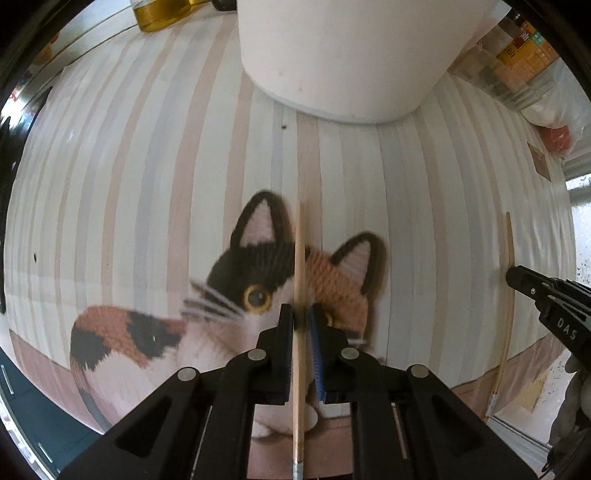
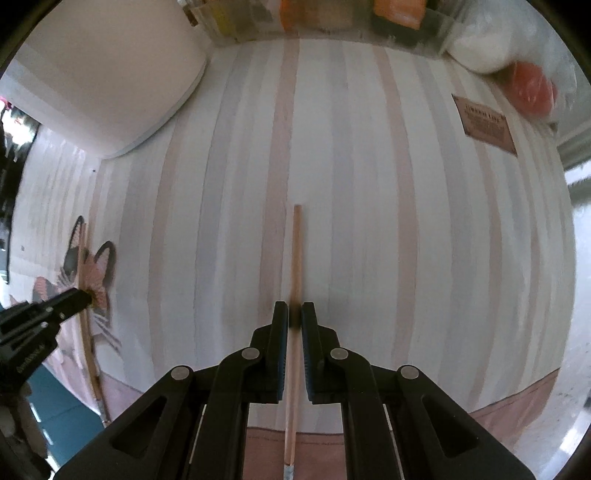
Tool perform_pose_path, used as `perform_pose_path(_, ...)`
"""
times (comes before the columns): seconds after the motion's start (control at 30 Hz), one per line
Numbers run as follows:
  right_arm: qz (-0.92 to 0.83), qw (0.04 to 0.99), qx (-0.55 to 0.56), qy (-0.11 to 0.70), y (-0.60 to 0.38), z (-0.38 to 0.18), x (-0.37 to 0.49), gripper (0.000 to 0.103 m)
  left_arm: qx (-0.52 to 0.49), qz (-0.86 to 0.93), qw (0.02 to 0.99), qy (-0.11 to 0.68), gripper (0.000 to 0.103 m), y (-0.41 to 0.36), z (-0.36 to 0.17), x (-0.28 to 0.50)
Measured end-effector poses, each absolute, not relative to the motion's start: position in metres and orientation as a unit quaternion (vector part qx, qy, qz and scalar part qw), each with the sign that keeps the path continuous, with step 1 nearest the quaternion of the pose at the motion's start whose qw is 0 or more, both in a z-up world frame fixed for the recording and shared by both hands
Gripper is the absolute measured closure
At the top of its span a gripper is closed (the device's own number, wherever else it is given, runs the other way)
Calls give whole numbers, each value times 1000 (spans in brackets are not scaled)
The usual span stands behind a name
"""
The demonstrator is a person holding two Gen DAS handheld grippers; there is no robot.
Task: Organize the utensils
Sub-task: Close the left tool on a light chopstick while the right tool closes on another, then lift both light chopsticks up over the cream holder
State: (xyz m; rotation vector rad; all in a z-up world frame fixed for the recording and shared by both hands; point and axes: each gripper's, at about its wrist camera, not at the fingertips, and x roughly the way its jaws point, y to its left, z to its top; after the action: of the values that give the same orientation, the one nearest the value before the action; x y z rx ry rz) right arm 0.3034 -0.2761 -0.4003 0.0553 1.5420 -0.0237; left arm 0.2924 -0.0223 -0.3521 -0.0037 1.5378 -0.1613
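Observation:
My left gripper is shut on a wooden chopstick that points forward over the cat picture on the striped mat. My right gripper is shut on a second wooden chopstick, also pointing forward over the stripes. Each gripper shows in the other's view: the right gripper at the right edge on its chopstick, the left gripper at the left edge on its chopstick. A white round holder stands ahead of the left gripper and also shows in the right wrist view.
The striped table mat carries a brown label at the far right. Jars and packets line the back edge. A white plastic bag with something red lies at the back right. An amber bottle stands at the back left.

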Motion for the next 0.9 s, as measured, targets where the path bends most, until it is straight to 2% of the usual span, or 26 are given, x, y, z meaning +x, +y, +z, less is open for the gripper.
perform_pose_path(0.1, -22, 720, 17, 693, -266, -399, 312, 95, 8, -76, 717, 693, 94, -26, -354, 298)
perform_pose_path(0.17, -32, 724, 16, 689, -261, -398, 319, 95, 14, -78, 719, 690, 98, -25, -355, 297)
perform_pose_path(0.33, -28, 734, 26, 678, -255, -396, 331, 97, 24, -74, 727, 683, 99, -60, -343, 309)
perform_pose_path(0.53, -19, 761, 87, 643, -279, -367, 314, 97, 17, -77, 750, 657, 99, -50, -304, 303)
perform_pose_path(0.9, -1, 808, 128, 575, -282, -307, 299, 97, 32, -100, 786, 610, 99, -31, -232, 289)
